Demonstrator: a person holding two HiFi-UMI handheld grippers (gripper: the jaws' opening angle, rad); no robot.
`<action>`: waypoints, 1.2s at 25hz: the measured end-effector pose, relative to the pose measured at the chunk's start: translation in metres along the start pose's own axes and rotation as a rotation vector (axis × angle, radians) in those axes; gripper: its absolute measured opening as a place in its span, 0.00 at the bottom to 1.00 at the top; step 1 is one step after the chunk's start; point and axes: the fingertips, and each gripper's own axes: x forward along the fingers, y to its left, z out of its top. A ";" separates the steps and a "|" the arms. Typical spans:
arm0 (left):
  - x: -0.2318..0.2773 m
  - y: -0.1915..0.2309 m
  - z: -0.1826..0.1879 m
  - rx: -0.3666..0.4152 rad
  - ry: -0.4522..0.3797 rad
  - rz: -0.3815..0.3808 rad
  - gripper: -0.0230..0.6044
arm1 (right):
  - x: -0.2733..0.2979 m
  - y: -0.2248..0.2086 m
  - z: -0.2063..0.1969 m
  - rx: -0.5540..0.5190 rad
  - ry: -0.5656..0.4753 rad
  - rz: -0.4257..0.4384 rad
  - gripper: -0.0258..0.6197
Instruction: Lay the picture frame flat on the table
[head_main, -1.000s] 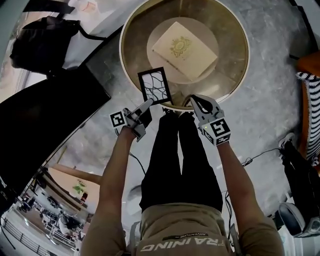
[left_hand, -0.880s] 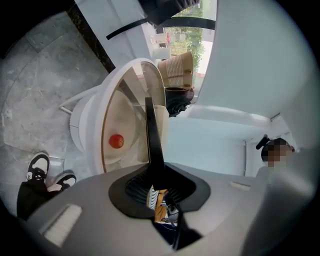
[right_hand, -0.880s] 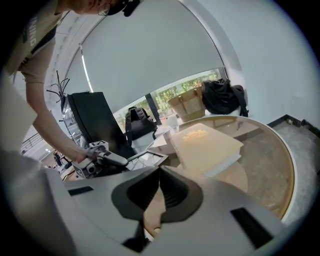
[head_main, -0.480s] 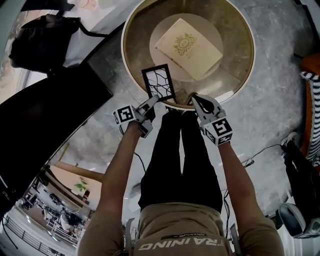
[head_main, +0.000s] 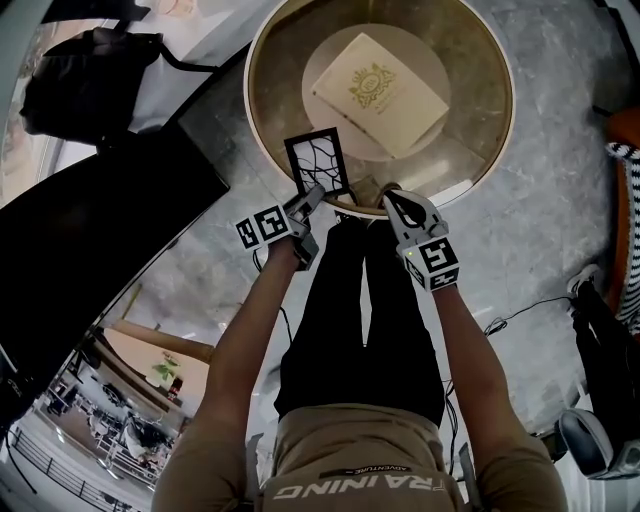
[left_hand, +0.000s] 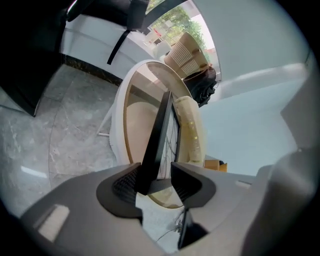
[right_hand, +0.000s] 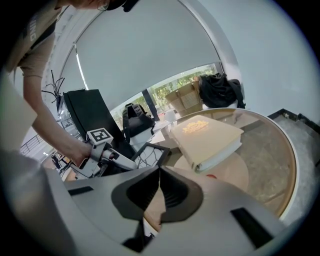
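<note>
A small black picture frame (head_main: 318, 163) with a branch-pattern print lies low at the near rim of the round gold table (head_main: 252, 110); I cannot tell whether it rests fully flat. My left gripper (head_main: 312, 197) reaches its near bottom edge. In the left gripper view the frame (left_hand: 159, 135) stands edge-on between the jaws; they have just been opening, a gap shows on the right side, and my left gripper (left_hand: 154, 182) is open. My right gripper (head_main: 390, 193) hovers at the rim to the frame's right, shut and empty, also seen as my right gripper (right_hand: 159, 172).
A thick cream book (head_main: 380, 85) lies on a round mat at the table's centre. A black bag (head_main: 80, 80) and a dark panel (head_main: 90, 230) stand to the left. Cables (head_main: 520, 310) trail over the marble floor at the right.
The frame has tipped down toward the table top. My left gripper sank and rolled, and its jaws spread apart off the frame. The right gripper stayed put.
</note>
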 end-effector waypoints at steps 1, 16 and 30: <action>0.000 0.000 0.001 0.026 -0.009 0.019 0.31 | 0.001 0.000 0.000 0.000 0.000 0.000 0.05; -0.010 0.020 0.014 0.411 -0.110 0.426 0.46 | 0.000 0.000 -0.007 0.000 -0.017 -0.014 0.05; -0.043 -0.024 0.027 0.604 -0.178 0.358 0.45 | -0.025 0.014 0.019 -0.039 -0.018 -0.020 0.05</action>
